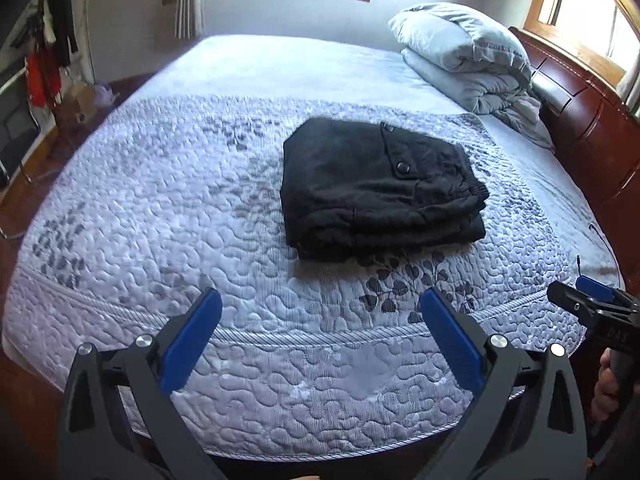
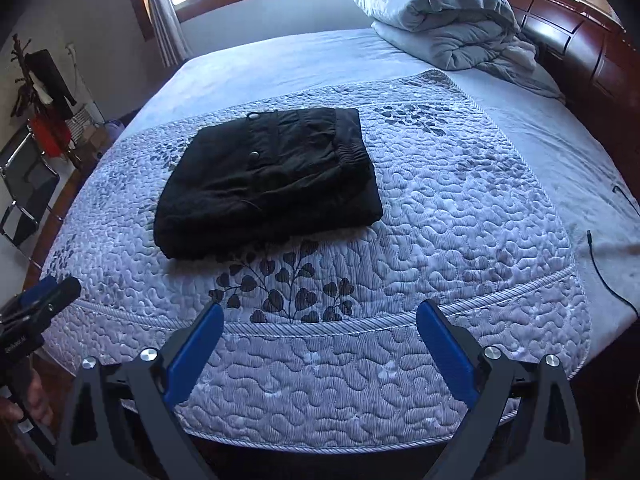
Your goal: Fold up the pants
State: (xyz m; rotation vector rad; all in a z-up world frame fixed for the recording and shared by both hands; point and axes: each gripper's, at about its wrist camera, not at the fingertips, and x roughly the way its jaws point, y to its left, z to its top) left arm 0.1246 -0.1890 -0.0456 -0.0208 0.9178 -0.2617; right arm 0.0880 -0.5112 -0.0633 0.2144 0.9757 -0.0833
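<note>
The black pants (image 1: 380,188) lie folded in a compact stack on the quilted bedspread (image 1: 200,216), with a snap button on top. They also show in the right wrist view (image 2: 268,180), left of centre. My left gripper (image 1: 320,304) is open and empty, held back over the bed's near edge, well short of the pants. My right gripper (image 2: 320,316) is open and empty too, over the near edge, to the right of the pants. Each gripper shows at the side of the other's view, the right one (image 1: 592,304) and the left one (image 2: 44,300).
A folded grey duvet (image 1: 464,56) sits at the bed's far right by the dark wooden headboard (image 1: 580,120). A black cable (image 2: 600,264) lies on the right side of the sheet. A chair (image 2: 24,188) and a coat rack (image 2: 44,92) stand left of the bed.
</note>
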